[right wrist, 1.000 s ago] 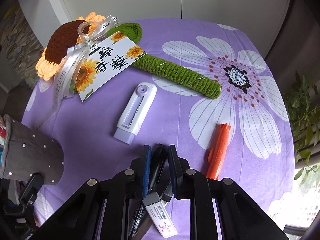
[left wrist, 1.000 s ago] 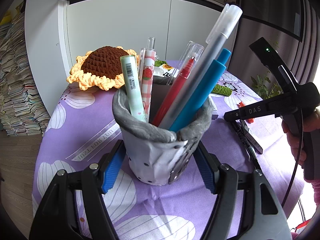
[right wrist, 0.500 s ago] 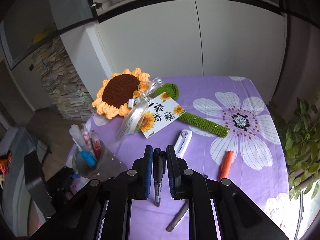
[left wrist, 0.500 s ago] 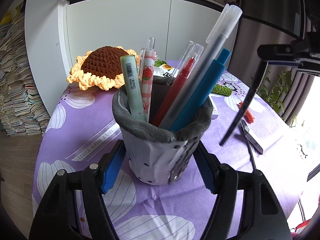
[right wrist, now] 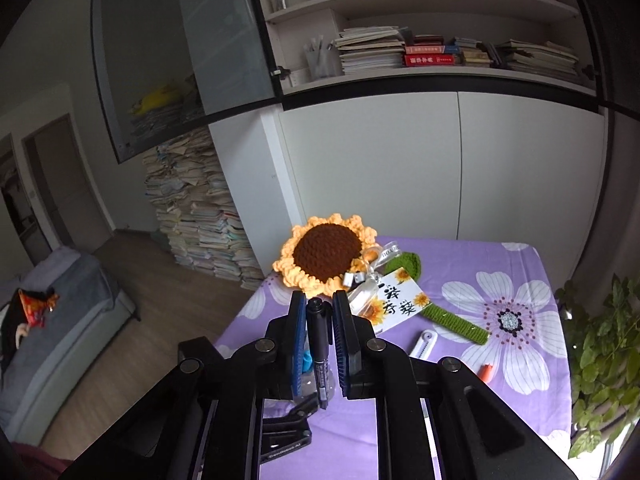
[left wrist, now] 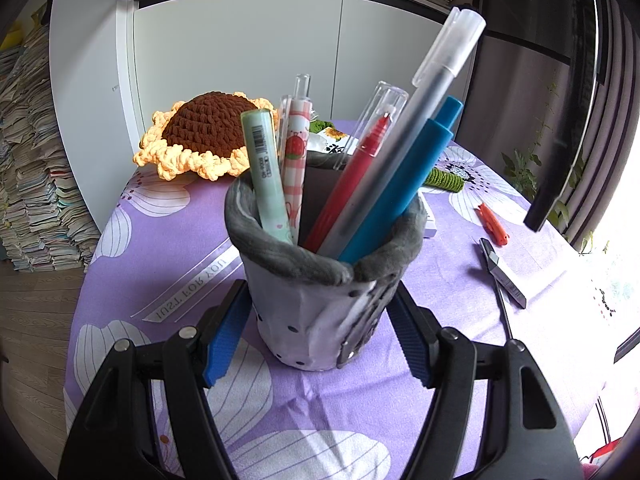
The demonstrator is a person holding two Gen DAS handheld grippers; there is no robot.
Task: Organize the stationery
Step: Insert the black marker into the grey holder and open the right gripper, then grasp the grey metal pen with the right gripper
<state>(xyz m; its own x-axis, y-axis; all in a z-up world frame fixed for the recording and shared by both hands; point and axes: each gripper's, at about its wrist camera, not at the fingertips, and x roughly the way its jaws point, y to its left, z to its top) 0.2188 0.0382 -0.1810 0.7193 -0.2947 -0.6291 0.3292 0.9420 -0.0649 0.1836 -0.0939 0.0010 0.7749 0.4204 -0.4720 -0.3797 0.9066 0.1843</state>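
A grey fabric pen cup (left wrist: 320, 304) stands on the purple flowered tablecloth (left wrist: 168, 264) and holds several pens. My left gripper (left wrist: 320, 320) has its blue pads on both sides of the cup, close to its walls. My right gripper (right wrist: 318, 320) is shut on a black marker (right wrist: 320, 348) and holds it high above the table. The marker's lower end also shows at the right of the left wrist view (left wrist: 556, 160), above and right of the cup. The cup's pens show just below my right fingers.
A crocheted sunflower (right wrist: 326, 254) with a green stem (right wrist: 456, 322) and card lies at the table's back. A white correction tape (right wrist: 424, 344), an orange cutter (left wrist: 494, 226) and a black-and-white pen (left wrist: 502, 272) lie right of the cup. A cabinet and book stacks stand behind.
My right gripper has lifted the black marker off the table and carried it up and left toward the cup. The left gripper and cup have not moved.
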